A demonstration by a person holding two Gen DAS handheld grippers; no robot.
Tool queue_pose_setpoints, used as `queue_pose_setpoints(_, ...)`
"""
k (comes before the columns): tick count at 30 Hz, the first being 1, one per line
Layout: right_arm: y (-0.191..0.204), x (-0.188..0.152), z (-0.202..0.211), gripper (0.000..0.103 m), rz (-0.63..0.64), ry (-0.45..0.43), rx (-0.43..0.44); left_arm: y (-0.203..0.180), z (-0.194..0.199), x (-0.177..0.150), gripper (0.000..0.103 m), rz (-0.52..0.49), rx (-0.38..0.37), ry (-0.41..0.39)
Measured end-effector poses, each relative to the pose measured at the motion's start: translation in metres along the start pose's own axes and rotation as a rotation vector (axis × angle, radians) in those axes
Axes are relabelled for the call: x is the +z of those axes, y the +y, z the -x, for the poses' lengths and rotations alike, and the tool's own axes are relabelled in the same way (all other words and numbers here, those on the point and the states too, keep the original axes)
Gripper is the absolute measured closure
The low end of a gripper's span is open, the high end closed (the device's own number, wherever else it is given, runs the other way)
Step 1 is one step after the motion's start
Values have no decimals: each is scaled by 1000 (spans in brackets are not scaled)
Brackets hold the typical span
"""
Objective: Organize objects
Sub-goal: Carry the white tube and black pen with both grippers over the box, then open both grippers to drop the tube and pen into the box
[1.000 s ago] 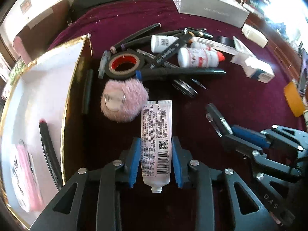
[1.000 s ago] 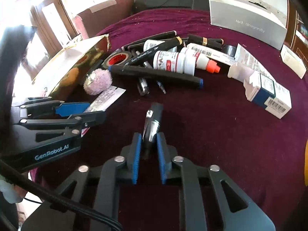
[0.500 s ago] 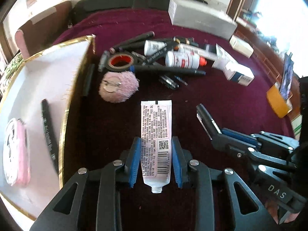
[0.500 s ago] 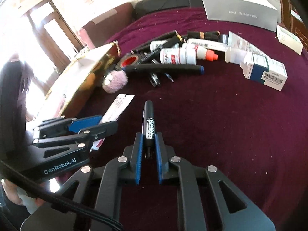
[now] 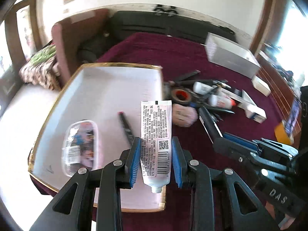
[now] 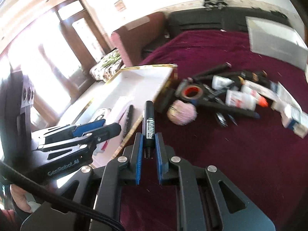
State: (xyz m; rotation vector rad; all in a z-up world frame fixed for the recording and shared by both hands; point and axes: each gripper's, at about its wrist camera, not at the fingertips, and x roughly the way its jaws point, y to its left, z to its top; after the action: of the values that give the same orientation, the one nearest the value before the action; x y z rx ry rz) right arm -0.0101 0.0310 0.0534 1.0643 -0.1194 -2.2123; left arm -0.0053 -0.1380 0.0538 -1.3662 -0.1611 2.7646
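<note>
The left gripper (image 5: pixel 156 161) points forward and down. Its two blue pads (image 5: pixel 134 161) squeeze the sides of a white tube (image 5: pixel 155 134), and the tube's flat end sticks out in front. The right gripper (image 6: pixel 149 150) also points forward and down. Its blue pads (image 6: pixel 139 152) sit very close together and pinch a thin black pen (image 6: pixel 149 123) by its lower end, so the pen stands up past the fingers. In the right wrist view, part of a hand (image 6: pixel 18 198) shows under the left gripper's black body.
</note>
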Motion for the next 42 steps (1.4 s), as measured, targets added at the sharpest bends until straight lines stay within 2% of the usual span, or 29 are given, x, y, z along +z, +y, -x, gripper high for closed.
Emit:
queue_pose_setpoints(4,21,12,-30,92,43,38,3,28,-21,1,76,57,42,37)
queue_pose_setpoints(12,37,35,-93,92,61,120,-16,57,-54,-3,76,117,58,104)
queue_pose_setpoints(17,39,44,-122,92,69,161,-44,60,-61,4,76,101,100,112)
queue_pose_setpoints(22,33,46,-131,92,58,170,-79,54,-69,7,76,68,125,147)
queue_pose_setpoints(26,24,44,-138,92,33,210,-60,48,-76,9,76,46,147,172)
queue_pose_setpoints(30,33,42,-137,92,77,207,-88,49,-85,3,76,51,161,214)
queue_pose_setpoints(35,28,37,-133,90,67,196,-36,47,-85,2,76,49,187,224)
queue_pose_setpoints(38,26,34,-129,88,52,183,3,46,-82,3,75,69,139,200)
queue_pose_setpoints(39,24,34,-124,79,45,169,24,47,-80,3,75,79,127,197)
queue_pose_setpoints(40,21,33,-116,62,37,138,41,49,-76,3,74,94,107,183)
queue_pose_setpoints(41,18,33,-108,54,35,108,58,50,-72,4,68,108,89,161)
queue_pose_setpoints(42,16,32,-99,36,34,75,81,51,-66,4,63,124,79,138)
